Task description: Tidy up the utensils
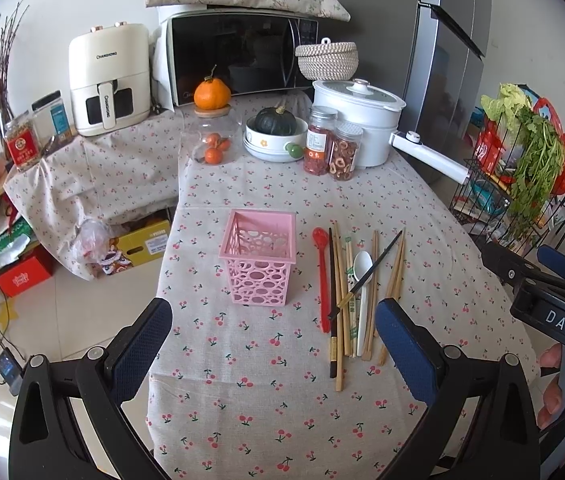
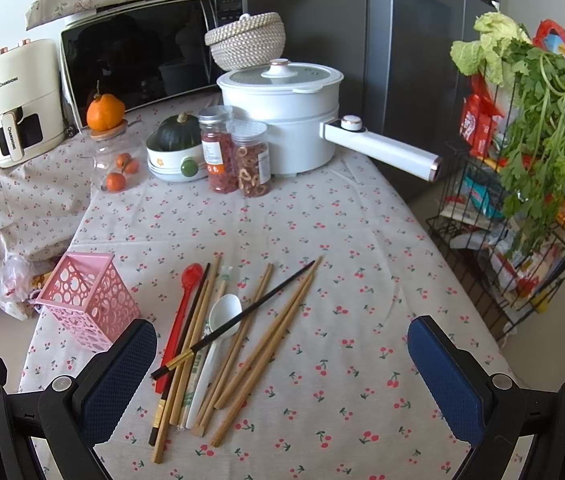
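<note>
Pink basket point(image 1: 257, 257) stands upright and empty on the tabletop point(image 1: 282, 420), open mouth up, ready to take utensils. Just to its right lies the loose pile: red spoon point(image 1: 322, 276), white spoon point(image 1: 362, 280), wooden chopsticks point(image 1: 396, 268) roughly parallel, one black chopstick point(image 1: 370, 274) laid diagonally across the white spoon and others. That crossing piece sits on top, so it likely wants lifting first. Left gripper point(image 1: 274, 344) hovers low before the basket, jaws spread wide, nothing between them; placed perhaps to steady the basket. Right gripper point(image 2: 282, 364) hangs over the near ends of the pile, jaws likewise released and empty, lined up with the handles, where a pinch is easiest. Nothing sorted yet. Pot, jars, microwave at the far end, well apart.
</note>
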The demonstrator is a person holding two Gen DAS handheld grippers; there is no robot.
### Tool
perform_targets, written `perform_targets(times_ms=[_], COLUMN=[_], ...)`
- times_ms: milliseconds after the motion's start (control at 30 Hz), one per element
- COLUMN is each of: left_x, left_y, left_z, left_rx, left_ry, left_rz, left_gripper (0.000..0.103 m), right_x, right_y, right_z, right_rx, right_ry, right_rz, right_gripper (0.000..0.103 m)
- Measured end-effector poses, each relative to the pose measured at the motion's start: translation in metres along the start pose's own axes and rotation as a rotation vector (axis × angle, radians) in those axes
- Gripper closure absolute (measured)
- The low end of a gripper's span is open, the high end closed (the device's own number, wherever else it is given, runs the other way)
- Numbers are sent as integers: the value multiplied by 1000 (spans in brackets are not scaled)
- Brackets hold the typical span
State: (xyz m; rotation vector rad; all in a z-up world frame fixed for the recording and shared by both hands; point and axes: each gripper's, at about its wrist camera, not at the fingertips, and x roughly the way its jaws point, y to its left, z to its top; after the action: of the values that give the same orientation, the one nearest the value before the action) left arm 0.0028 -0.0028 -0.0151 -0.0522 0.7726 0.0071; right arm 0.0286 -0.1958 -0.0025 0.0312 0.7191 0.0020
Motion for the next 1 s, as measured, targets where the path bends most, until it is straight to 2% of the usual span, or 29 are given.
perform_targets(times_ms=[1000], left_x=[2], left_y=[1], left_z=[1], left_rx=[-6], left_ry=[18], left_rz=[-8], left_gripper=[0], right_x=[0], right_y=[1], right_z=[0], right_rx=[1], right_ry=[2], right_rz=[2], right_gripper=[0])
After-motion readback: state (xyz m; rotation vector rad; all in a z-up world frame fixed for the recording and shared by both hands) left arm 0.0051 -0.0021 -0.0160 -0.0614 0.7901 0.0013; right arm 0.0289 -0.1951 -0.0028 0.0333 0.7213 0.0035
